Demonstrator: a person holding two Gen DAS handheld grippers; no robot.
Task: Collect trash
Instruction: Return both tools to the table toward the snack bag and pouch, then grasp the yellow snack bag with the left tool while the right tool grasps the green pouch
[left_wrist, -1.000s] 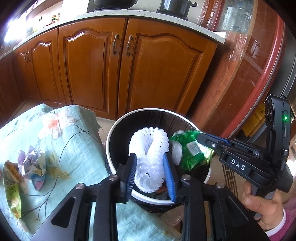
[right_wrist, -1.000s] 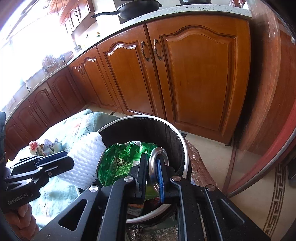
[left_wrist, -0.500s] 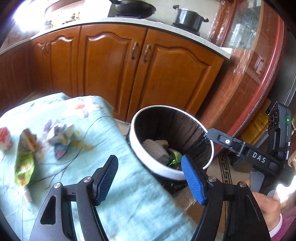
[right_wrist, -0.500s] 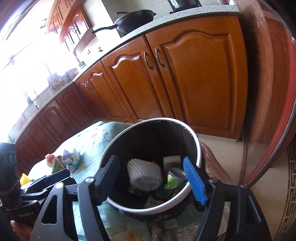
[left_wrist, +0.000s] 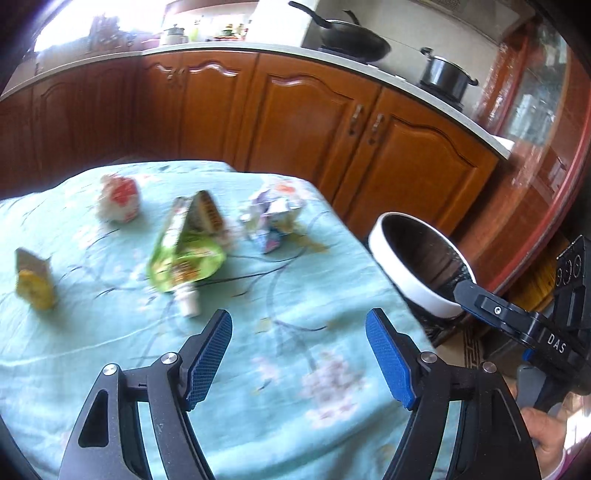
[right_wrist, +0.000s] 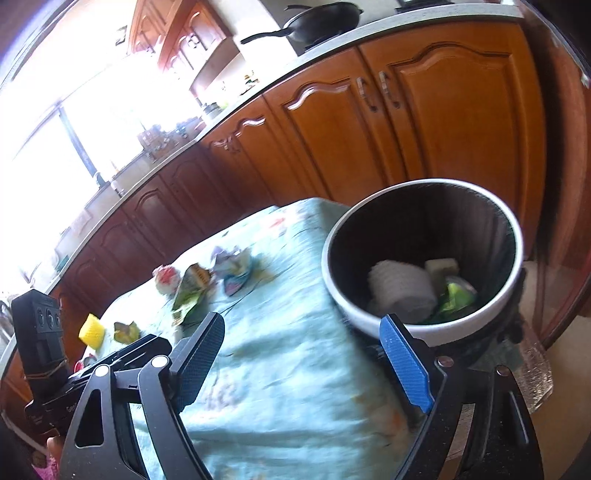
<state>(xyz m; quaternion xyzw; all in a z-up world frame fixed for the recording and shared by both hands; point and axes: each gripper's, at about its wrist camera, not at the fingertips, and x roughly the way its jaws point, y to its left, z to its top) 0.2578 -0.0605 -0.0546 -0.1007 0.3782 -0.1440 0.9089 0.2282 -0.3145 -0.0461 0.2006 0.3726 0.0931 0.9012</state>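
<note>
Both grippers held open, empty; left gripper is nearer the green pouch on the tablecloth; pouch lies ahead-left, long axis pointing away; bin sits right, by right gripper.

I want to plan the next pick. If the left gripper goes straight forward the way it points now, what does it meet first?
Probably the tablecloth itself: the left gripper, jaws open, looks down at bare cloth. The nearest trash ahead is the green pouch, slightly left of that line. Depth is unclear in this blurred fisheye view.
</note>
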